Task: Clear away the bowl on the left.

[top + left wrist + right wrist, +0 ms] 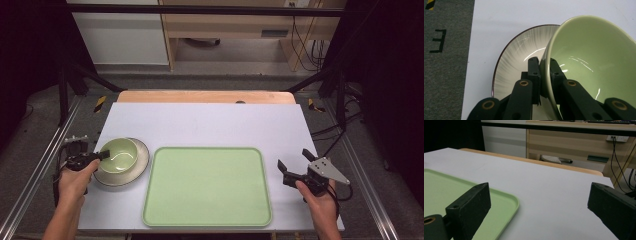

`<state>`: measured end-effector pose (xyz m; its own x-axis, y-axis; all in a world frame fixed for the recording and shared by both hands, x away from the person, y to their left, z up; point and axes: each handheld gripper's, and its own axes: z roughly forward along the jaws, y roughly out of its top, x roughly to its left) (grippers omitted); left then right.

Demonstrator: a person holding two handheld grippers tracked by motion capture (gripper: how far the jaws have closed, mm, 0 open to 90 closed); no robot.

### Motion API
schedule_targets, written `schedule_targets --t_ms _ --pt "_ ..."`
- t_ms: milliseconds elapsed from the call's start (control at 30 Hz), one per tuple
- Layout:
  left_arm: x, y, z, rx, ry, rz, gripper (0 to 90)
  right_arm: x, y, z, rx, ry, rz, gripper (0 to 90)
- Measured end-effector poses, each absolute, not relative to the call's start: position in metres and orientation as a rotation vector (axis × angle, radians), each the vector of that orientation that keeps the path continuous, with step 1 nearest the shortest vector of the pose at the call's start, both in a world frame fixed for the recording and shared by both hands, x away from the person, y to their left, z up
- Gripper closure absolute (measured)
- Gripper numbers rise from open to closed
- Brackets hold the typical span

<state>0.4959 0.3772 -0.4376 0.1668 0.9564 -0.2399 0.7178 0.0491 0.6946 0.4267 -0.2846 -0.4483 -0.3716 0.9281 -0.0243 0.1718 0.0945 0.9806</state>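
Bowl (119, 154) on plate (142, 161), left of tray (207, 186).

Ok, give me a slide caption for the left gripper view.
Left hand-held gripper clamped on the rim of the green bowl, which sits on a striped plate.

1. One green bowl (119, 154) is counted, standing on a plate.
2. One pale plate (141, 165) is counted under it.
3. One green tray (207, 186) is counted on the table.
4. One white table (210, 125) is counted.
5. Two grippers are counted: the left gripper (104, 155) and the right gripper (294, 159).
6. Two hands are seen holding them.
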Motion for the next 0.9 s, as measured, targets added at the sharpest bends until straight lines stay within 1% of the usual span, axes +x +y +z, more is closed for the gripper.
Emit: schedule_targets --t_ms 200,467,900 --pt "0.495 0.378 -0.434 1.686 1.588 0.375 83.3 0.427 -0.285 -0.448 1.094 1.663 1.336 5.1" --pt "0.495 0.374 -0.428 1.694 1.566 0.393 83.3 0.427 -0.284 -0.448 1.098 1.659 1.341 5.1" --pt "0.492 0.361 -0.413 1.715 1.496 0.383 83.3 0.427 -0.284 -0.449 1.097 1.666 1.341 5.1"
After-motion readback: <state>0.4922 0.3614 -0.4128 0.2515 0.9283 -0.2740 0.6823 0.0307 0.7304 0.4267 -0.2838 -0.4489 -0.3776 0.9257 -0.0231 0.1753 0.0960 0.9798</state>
